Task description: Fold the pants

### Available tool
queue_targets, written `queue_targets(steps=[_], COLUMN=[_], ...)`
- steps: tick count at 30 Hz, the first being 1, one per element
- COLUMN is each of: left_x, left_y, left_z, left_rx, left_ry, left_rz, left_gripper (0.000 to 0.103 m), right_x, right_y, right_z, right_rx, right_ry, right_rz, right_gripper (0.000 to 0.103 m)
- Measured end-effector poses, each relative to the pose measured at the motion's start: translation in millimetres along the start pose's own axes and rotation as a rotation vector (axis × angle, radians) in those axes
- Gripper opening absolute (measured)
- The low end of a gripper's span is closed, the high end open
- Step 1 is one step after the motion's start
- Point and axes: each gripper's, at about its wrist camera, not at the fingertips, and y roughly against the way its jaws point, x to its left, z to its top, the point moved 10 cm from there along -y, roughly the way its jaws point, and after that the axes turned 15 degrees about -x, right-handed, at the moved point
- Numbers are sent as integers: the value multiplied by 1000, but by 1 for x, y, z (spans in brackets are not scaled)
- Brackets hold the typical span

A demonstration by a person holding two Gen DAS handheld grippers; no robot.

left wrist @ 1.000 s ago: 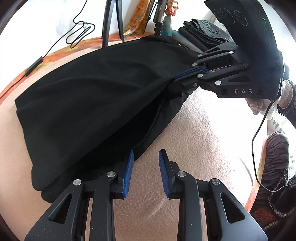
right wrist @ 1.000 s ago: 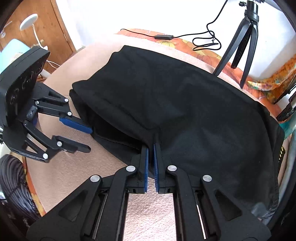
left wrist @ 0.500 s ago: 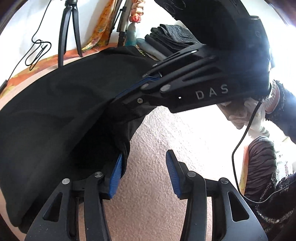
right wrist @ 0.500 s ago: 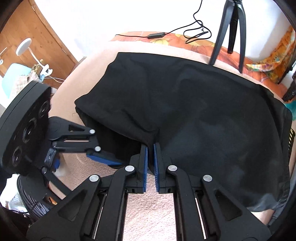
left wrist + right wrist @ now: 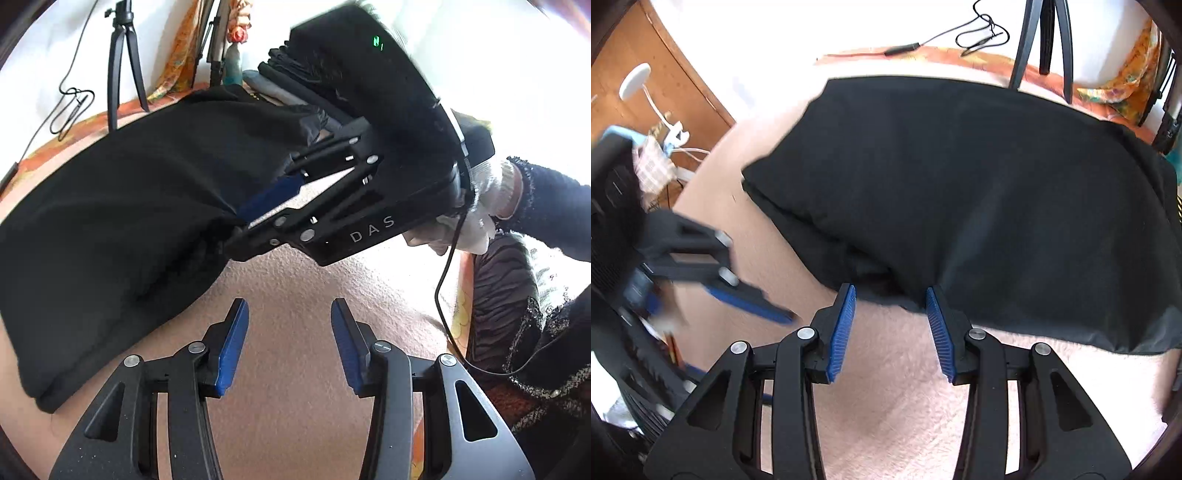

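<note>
Right wrist view: black pants (image 5: 960, 192) lay folded on a pink blanket (image 5: 905, 406). Right gripper (image 5: 890, 325) had just opened, fingers clear of cloth. Left gripper (image 5: 286, 343) stood apart, empty.

One pair of black pants (image 5: 979, 192) lies folded just ahead of the two grippers, the left gripper (image 5: 286, 332) and the right gripper (image 5: 890, 317). Beyond the pants stand one black tripod (image 5: 1041, 40) and one looped black cable (image 5: 982, 37). Past the right gripper's body sits one stack of folded dark clothes (image 5: 295, 77).
</note>
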Motion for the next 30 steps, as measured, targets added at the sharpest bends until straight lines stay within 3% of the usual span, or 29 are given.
queue_targets(steps=[3,5,8,11,15,19,23,27,30], left_x=[10,22,40,52,49,45,44,44,44], left_y=[19,27,31,18,-6,-27,-36,-40,-40], left_z=[9,18,34,47,45,36,23,14,13], left_rx=[-23,-52,-107,-123,-87,-25,10,30,16], left_ry=[-32,-35,-35,-47,-74,-95,-97,-89,-90], left_rz=[49,92,171,219,208,191,186,183,180], left_gripper=[44,44,44,44,44,44,44,44,44], right_x=[-15,-32,-81,-133,-191,-216,-227,-241,-264], right_y=[20,40,70,94,118,129,121,100,78], right_z=[-3,0,5,1,-10,8,52,84,96], right_rx=[-27,-89,-187,-235,-257,-326,-364,-330,-289], right_ry=[-104,-150,-241,-343,-442,-475,-437,-429,-436], right_rz=[32,2,-157,-331,-532,-472,-423,-383,-417], right_gripper=[43,44,60,61,61,61,61,61,61])
